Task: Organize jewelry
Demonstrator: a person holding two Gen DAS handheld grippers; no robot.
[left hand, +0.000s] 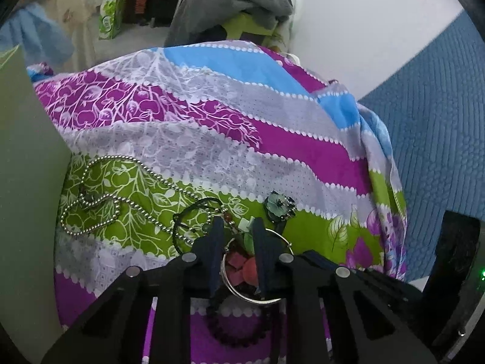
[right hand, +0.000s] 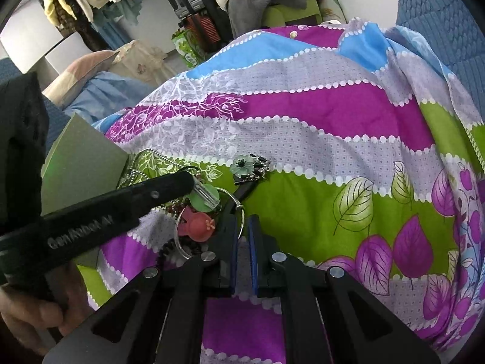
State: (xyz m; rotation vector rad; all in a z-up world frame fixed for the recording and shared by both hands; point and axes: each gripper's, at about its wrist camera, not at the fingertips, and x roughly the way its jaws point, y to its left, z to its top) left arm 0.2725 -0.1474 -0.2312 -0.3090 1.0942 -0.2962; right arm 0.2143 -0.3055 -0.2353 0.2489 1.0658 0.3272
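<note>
Two grippers | left gripper (left hand: 236, 227) fingers pinching green charm (left hand: 249, 238) | right gripper (right hand: 242, 221) fingers clamping silver ring (right hand: 240, 209)

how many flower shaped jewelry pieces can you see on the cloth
2. A pale green flower piece lies on the cloth's green band, beyond the pile. A red flower piece sits in the pile inside the silver bangle. More may be hidden under the pile.

The left tongs (left hand: 237, 227) cover most of the bangle (left hand: 242, 295) and its charms, the bead bracelet (left hand: 233, 338) is half hidden, and the hand (right hand: 33, 312) is cropped.
</note>
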